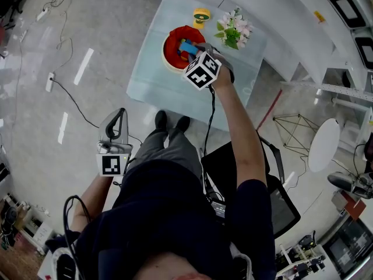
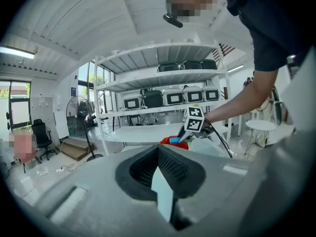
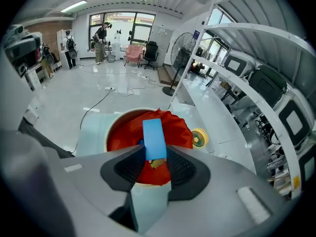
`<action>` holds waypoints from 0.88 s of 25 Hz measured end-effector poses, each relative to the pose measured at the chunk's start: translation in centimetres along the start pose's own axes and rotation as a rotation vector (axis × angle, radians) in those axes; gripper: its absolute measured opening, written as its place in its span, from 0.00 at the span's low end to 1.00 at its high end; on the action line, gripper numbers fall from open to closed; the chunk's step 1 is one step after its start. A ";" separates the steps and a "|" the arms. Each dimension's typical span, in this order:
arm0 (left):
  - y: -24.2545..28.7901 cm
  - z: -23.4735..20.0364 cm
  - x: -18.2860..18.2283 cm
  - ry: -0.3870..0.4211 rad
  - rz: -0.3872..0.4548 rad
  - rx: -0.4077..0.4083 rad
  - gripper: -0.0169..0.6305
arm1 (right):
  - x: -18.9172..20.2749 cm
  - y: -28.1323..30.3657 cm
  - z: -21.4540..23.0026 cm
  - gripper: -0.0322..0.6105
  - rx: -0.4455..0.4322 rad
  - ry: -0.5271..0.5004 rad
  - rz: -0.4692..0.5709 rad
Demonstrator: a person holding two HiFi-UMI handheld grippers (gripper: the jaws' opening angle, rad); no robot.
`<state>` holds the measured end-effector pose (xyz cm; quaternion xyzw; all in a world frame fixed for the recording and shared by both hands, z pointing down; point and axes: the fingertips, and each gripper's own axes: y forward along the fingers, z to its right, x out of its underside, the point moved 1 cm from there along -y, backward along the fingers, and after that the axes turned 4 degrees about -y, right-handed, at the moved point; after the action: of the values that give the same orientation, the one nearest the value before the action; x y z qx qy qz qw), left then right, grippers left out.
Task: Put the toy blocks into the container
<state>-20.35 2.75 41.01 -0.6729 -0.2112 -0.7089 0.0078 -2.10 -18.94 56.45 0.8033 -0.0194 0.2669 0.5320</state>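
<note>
A round container lined in red (image 1: 172, 46) stands on a small pale-green table (image 1: 152, 80). My right gripper (image 1: 190, 48) reaches over it from the right, marker cube up, shut on a blue toy block (image 1: 187, 45). In the right gripper view the blue block (image 3: 154, 137) stands upright between the pads of the right gripper (image 3: 154, 153), directly above the red container (image 3: 123, 132), where other blocks lie half hidden. My left gripper (image 1: 119, 113) hangs low at the left, away from the table. In its own view the left gripper (image 2: 158, 149) looks shut with nothing in it.
A yellow toy (image 1: 201, 15) and a pot of flowers (image 1: 233, 29) stand at the table's far side, behind the container. A black chair (image 1: 280, 203) is at my right and a white round stool (image 1: 323, 144) further right. Cables trail over the floor on the left.
</note>
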 end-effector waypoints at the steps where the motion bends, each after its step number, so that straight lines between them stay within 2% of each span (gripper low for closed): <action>1: 0.0 0.0 -0.1 0.005 0.009 0.004 0.03 | 0.1 0.1 0.0 0.26 0.004 -0.001 -0.002; 10: -0.3 -0.4 0.1 0.006 0.005 0.001 0.03 | 0.4 0.8 0.3 0.27 0.037 -0.002 -0.013; 14: -0.3 -0.4 0.0 0.006 0.009 0.001 0.03 | 0.1 0.8 0.7 0.29 0.067 0.001 0.014; 16: -0.5 -0.5 0.1 0.012 0.009 0.003 0.03 | -0.4 0.6 0.6 0.37 0.067 0.015 0.055; 17: -0.6 -0.6 0.1 0.010 0.007 0.002 0.03 | -0.8 0.3 0.6 0.47 0.068 0.025 0.079; 20: -0.8 -0.8 0.1 0.000 0.002 -0.006 0.03 | -1.6 -0.5 0.7 0.49 0.088 0.038 0.134; 22: -0.9 -0.8 0.1 -0.003 0.000 -0.006 0.03 | -1.9 -1.0 0.9 0.55 0.116 0.035 0.168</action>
<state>-21.38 3.35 40.86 -0.6739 -0.2089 -0.7087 0.0054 -3.01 -19.70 54.50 0.8235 -0.0617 0.3251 0.4608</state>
